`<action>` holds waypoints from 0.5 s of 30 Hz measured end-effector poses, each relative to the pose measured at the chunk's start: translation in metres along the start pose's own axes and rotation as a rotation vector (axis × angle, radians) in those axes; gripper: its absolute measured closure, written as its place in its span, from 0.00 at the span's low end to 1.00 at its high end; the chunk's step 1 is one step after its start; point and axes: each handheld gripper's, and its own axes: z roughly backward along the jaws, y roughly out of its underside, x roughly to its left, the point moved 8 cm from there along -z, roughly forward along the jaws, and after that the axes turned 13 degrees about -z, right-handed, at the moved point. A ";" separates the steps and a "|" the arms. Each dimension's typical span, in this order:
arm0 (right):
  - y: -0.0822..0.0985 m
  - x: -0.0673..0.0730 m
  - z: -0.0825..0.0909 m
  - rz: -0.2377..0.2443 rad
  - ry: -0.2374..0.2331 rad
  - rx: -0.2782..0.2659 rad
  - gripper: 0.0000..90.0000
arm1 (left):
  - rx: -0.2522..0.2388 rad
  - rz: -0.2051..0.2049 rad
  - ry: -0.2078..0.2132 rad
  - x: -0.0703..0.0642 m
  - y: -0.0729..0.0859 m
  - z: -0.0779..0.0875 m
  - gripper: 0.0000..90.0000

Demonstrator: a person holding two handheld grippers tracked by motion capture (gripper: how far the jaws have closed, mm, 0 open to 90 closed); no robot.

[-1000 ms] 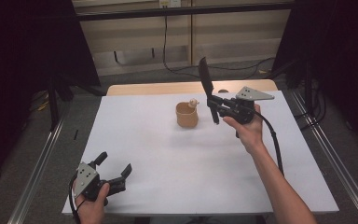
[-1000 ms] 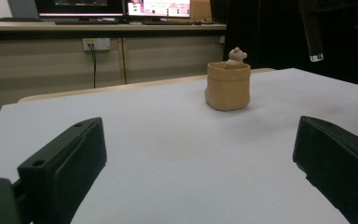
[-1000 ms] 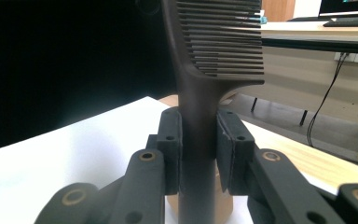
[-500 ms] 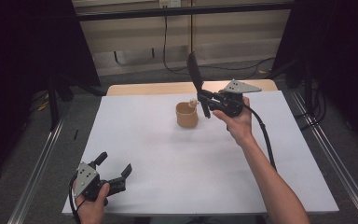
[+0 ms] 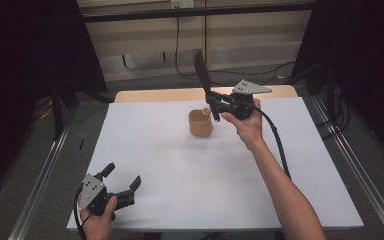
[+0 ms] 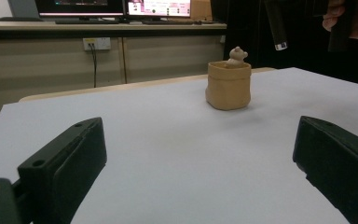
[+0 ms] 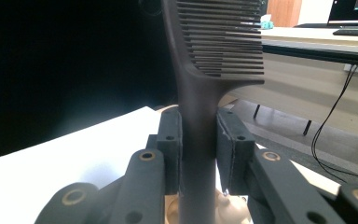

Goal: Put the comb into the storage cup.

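- Table (image 5: 155,150), white-topped, carries the pot and not much else; every place below is given from the pot.
- Right gripper (image 5: 214,106) is held in the air just right of the pot and a little above its rim, jaws pressed together on the comb's handle.
- Left gripper (image 5: 122,185) sits low on the table, well apart from the pot toward the person's left near corner, jaws spread with nothing between them.
- Comb (image 7: 200,88) rises from the right gripper, toothed end up, its top well above the pot and behind it in the high view. It looks like dark plastic: light, stiff along the handle, smooth enough to pivot in a 2-jaw pinch. The handle just below the teeth, where the jaws already sit, seems the best hold; the teeth are thin and would likely flex or snap under pressure.
- Pot (image 5: 200,124) stands upright near the table's far middle. It is tan, small, soft-looking like a crumpled bag, but may be hard ceramic, so probably light and easy to tip if the comb's lower end knocks it.
- Bear (image 6: 237,55), a small figure, peeks above the pot's rim; likely light and brittle.
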 end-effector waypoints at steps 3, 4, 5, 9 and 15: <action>0.001 -0.001 -0.006 0.029 0.017 0.025 0.81 | 0.003 -0.003 -0.002 0.000 0.000 0.000 0.03; 0.001 0.000 -0.007 0.029 0.016 0.025 0.81 | 0.003 0.000 0.001 0.000 0.000 0.000 0.03; 0.000 0.000 -0.008 0.031 0.018 0.027 0.81 | 0.004 0.002 0.001 -0.001 0.001 0.000 0.03; 0.001 -0.001 -0.015 0.028 0.023 0.029 0.81 | 0.001 0.000 -0.002 0.000 0.000 0.000 0.03; 0.005 0.000 -0.027 0.016 0.012 0.032 0.81 | -0.003 0.007 -0.004 0.001 0.000 0.001 0.03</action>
